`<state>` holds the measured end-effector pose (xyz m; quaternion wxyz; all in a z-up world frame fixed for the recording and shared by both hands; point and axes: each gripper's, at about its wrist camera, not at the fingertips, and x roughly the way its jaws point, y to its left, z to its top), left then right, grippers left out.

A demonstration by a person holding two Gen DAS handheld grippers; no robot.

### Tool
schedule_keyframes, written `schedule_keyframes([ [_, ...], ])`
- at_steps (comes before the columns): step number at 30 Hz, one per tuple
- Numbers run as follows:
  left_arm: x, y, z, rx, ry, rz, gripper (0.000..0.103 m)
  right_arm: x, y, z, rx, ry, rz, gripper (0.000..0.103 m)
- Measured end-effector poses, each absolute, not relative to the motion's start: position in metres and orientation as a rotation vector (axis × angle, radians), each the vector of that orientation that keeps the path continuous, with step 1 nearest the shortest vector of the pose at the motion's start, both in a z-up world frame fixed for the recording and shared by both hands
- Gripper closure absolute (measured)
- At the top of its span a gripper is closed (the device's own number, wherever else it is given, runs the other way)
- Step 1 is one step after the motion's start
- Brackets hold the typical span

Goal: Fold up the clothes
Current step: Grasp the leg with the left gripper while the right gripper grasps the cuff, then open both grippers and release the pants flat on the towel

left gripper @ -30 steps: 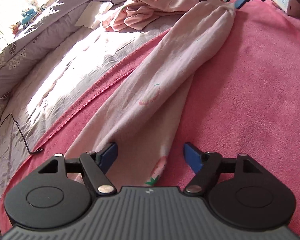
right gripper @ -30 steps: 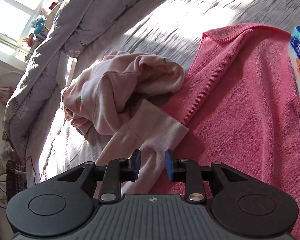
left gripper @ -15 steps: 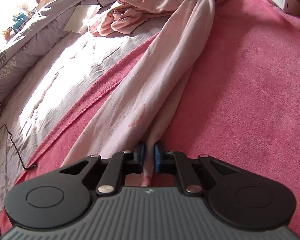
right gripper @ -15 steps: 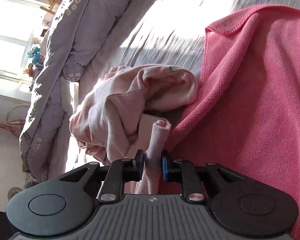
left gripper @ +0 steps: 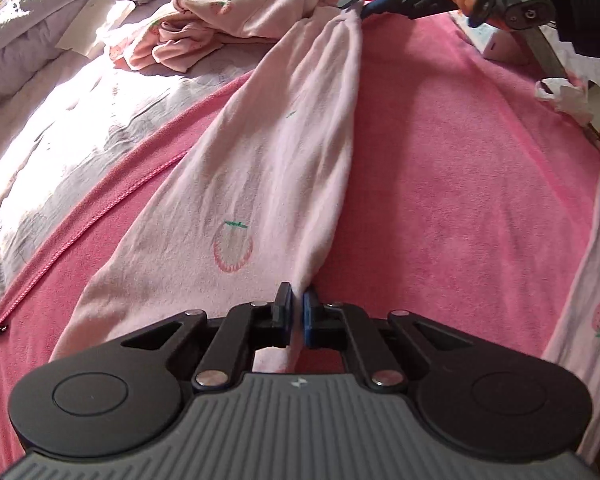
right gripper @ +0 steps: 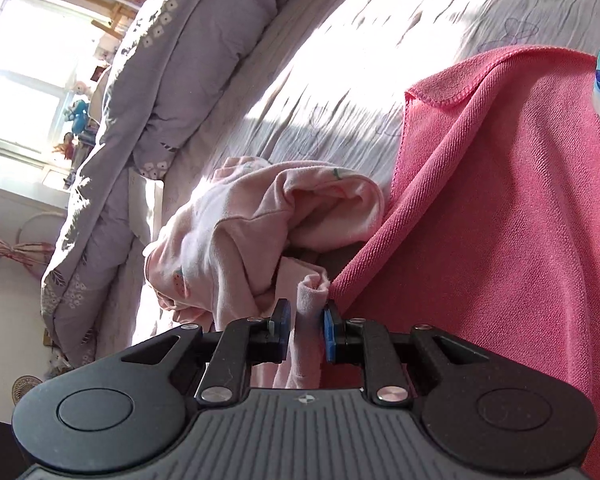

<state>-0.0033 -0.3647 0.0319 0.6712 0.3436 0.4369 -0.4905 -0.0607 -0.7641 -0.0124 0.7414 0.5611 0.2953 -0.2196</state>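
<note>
left tool (left gripper: 297,314): clamped on pink garment (left gripper: 268,184) edge | right tool (right gripper: 306,330): pinching its far end | garment stretched over pink towel (left gripper: 460,184) on bed (right gripper: 360,64)

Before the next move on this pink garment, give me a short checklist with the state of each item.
1. Left gripper shut on the near end of the pink garment: ok.
2. Right gripper shut on the far end: ok, fabric bunched between the jaws.
3. Garment stretched between the two grippers over the pink towel: ok, with lengthwise wrinkles.
4. Garment lying flat and square: not ok, it is gathered narrow at both ends.
5. Crumpled pink clothes clear of the held end: not ok, they lie right beside it.
6. How much fabric each grip holds: cannot tell.
</note>
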Motion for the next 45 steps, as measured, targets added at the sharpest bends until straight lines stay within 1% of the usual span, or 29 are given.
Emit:
schedule_keyframes([
  [3, -0.012, -0.365, 0.021, 0.825, 1.003, -1.126, 0.099, -0.067, -0.765, -0.019, 1.198, 0.666, -0.539, 0.083],
  [6, -0.014, -0.37, 0.012, 0.829, 1.004, -1.097, 0.096, -0.066, -0.753, -0.03, 1.035, 0.802, -0.619, 0.082],
  [7, -0.014, -0.372, 0.012, 0.813, 0.998, -1.086, 0.095, -0.066, -0.745, -0.026, 0.98, 0.813, -0.61, 0.082],
  [8, -0.013, -0.374, 0.013, 0.799, 0.999, -1.079, 0.092, -0.066, -0.738, -0.022, 0.925, 0.822, -0.6, 0.079],
  [9, -0.013, -0.376, 0.014, 0.782, 1.003, -1.07, 0.084, -0.065, -0.727, -0.015, 0.854, 0.834, -0.591, 0.073],
  [10, -0.013, -0.378, 0.015, 0.765, 1.009, -1.061, 0.08, -0.065, -0.716, -0.008, 0.791, 0.829, -0.574, 0.071],
  [11, -0.013, -0.381, 0.017, 0.75, 1.014, -1.06, 0.068, -0.065, -0.705, 0.0, 0.73, 0.822, -0.557, 0.071],
  [12, -0.016, -0.382, 0.019, 0.741, 1.019, -1.064, 0.059, -0.064, -0.691, 0.009, 0.667, 0.81, -0.525, 0.071],
  [14, -0.024, -0.382, 0.022, 0.724, 1.029, -1.075, 0.057, -0.06, -0.665, 0.025, 0.553, 0.794, -0.438, 0.071],
  [16, -0.031, -0.382, 0.025, 0.707, 1.039, -1.086, 0.051, -0.054, -0.641, 0.034, 0.458, 0.802, -0.323, 0.07],
  [17, -0.035, -0.383, 0.027, 0.698, 1.044, -1.092, 0.045, -0.046, -0.625, 0.034, 0.394, 0.824, -0.249, 0.07],
  [20, -0.047, -0.383, 0.032, 0.673, 1.059, -1.108, 0.044, -0.027, -0.596, 0.013, 0.236, 0.924, -0.119, 0.066],
  [22, -0.054, -0.383, 0.035, 0.656, 1.068, -1.119, 0.044, -0.029, -0.6, -0.002, 0.143, 0.935, -0.128, 0.064],
  [24, -0.062, -0.383, 0.039, 0.638, 1.078, -1.129, 0.044, -0.031, -0.609, -0.012, 0.08, 0.944, -0.182, 0.059],
  [25, -0.059, -0.373, 0.042, 0.609, 1.089, -1.088, 0.044, -0.033, -0.619, -0.013, 0.074, 0.943, -0.237, 0.054],
  [26, -0.054, -0.36, 0.045, 0.577, 1.1, -1.039, 0.044, -0.034, -0.631, -0.014, 0.081, 0.949, -0.313, 0.052],
  [28, -0.046, -0.336, 0.052, 0.512, 1.12, -0.942, 0.044, -0.033, -0.654, -0.013, 0.092, 0.968, -0.501, 0.043],
  [29, -0.042, -0.323, 0.056, 0.48, 1.129, -0.893, 0.044, -0.036, -0.671, -0.013, 0.164, 0.972, -0.544, 0.025],
  [30, -0.038, -0.311, 0.059, 0.447, 1.137, -0.844, 0.044, -0.04, -0.688, -0.013, 0.24, 0.975, -0.585, 0.021],
  [32, -0.03, -0.286, 0.066, 0.383, 1.152, -0.746, 0.044, -0.046, -0.694, -0.009, 0.305, 0.977, -0.59, 0.024],
  [36, -0.013, -0.237, 0.08, 0.254, 1.173, -0.549, 0.04, -0.05, -0.646, 0.013, 0.178, 0.95, -0.495, 0.025],
  [37, -0.009, -0.225, 0.083, 0.222, 1.177, -0.499, 0.038, -0.054, -0.634, 0.021, 0.164, 0.937, -0.464, 0.025],
  [38, -0.005, -0.212, 0.087, 0.19, 1.18, -0.45, 0.03, -0.059, -0.625, 0.026, 0.157, 0.931, -0.437, 0.025],
  [39, -0.001, -0.2, 0.09, 0.158, 1.182, -0.401, 0.025, -0.06, -0.609, 0.03, 0.149, 0.928, -0.389, 0.025],
  [42, 0.012, -0.142, 0.104, 0.057, 1.142, -0.214, 0.025, -0.064, -0.559, 0.043, 0.127, 0.919, -0.242, 0.025],
  [45, 0.023, -0.094, 0.108, -0.012, 1.107, -0.089, 0.025, -0.055, -0.479, 0.054, 0.046, 0.919, -0.058, 0.025],
])
